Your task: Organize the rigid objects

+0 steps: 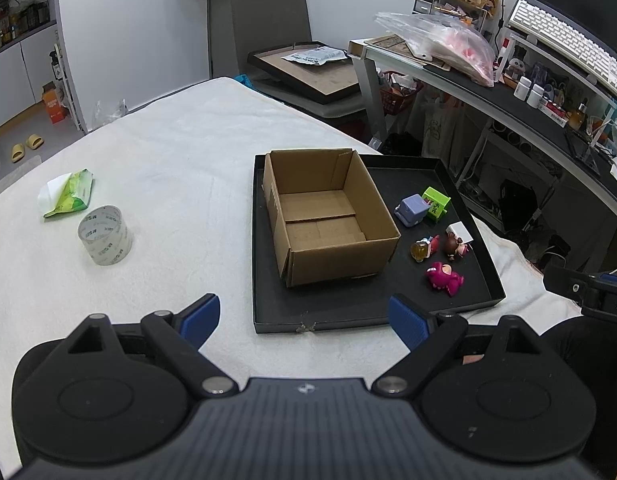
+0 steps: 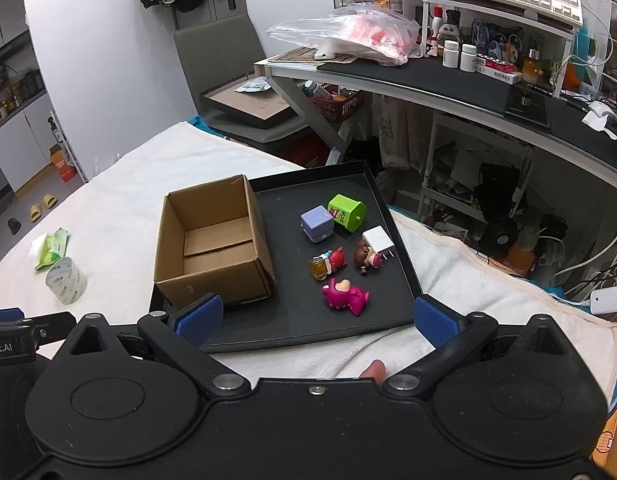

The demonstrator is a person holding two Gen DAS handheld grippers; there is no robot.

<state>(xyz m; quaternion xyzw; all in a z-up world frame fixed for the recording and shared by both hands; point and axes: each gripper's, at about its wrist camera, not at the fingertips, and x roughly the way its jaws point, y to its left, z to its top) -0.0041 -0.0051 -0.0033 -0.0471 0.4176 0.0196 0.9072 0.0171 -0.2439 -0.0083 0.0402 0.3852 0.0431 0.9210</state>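
Observation:
An open empty cardboard box (image 1: 328,216) (image 2: 212,244) stands on the left part of a black tray (image 1: 348,308) (image 2: 308,320). Right of it on the tray lie several small toys: a pink bear figure (image 1: 444,278) (image 2: 344,295), a purple cube (image 1: 412,209) (image 2: 317,223), a green cube (image 1: 437,202) (image 2: 346,212), a brown-haired figure (image 1: 454,246) (image 2: 366,258), a red figure with a yellow jar (image 1: 424,248) (image 2: 328,266), and a white charger (image 1: 460,232) (image 2: 378,240). My left gripper (image 1: 304,320) is open and empty before the tray's near edge. My right gripper (image 2: 318,320) is open and empty, just short of the pink bear.
A clear tape roll (image 1: 104,235) (image 2: 65,281) and a green tissue pack (image 1: 68,193) (image 2: 50,249) lie on the white cloth to the left. A cluttered desk (image 1: 508,92) (image 2: 468,80) stands to the right, a grey chair (image 1: 276,16) behind.

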